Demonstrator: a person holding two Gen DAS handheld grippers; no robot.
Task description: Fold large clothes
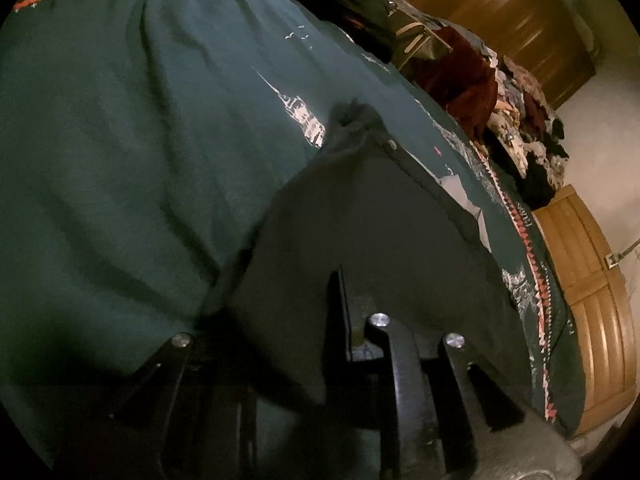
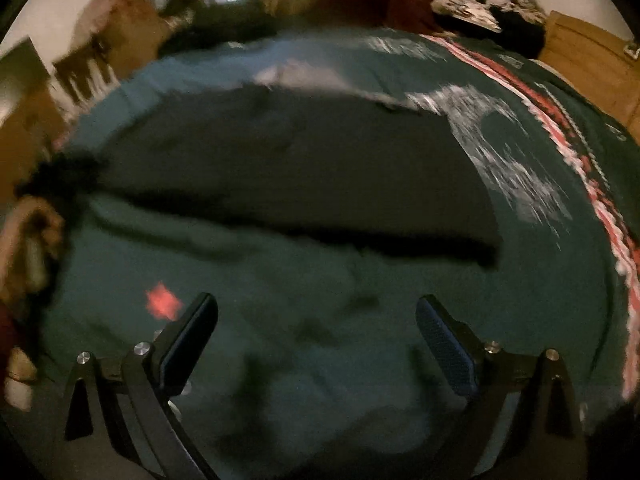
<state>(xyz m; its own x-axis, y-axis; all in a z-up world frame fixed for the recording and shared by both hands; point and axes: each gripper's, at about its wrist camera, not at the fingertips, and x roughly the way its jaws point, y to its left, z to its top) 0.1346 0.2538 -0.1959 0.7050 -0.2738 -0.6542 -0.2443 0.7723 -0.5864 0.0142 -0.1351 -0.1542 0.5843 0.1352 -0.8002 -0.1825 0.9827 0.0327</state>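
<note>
A dark grey garment (image 1: 360,220) lies on a green bedspread (image 1: 120,140) with white prints and a red zigzag border. In the left wrist view the garment's cloth drapes over my left gripper (image 1: 344,320), whose fingers are together and mostly hidden under the fabric; it looks shut on the garment's edge. In the right wrist view, which is blurred, the garment (image 2: 300,160) lies spread across the middle of the bedspread (image 2: 320,320). My right gripper (image 2: 316,320) is open and empty, above the bedspread, short of the garment's near edge.
A heap of mixed clothes (image 1: 520,120), among them a dark red piece (image 1: 468,84), lies at the bed's far side. Wooden wardrobe doors (image 1: 520,12) and a wooden bed frame (image 1: 592,280) stand beyond. A person's hand (image 2: 28,248) shows at the left edge.
</note>
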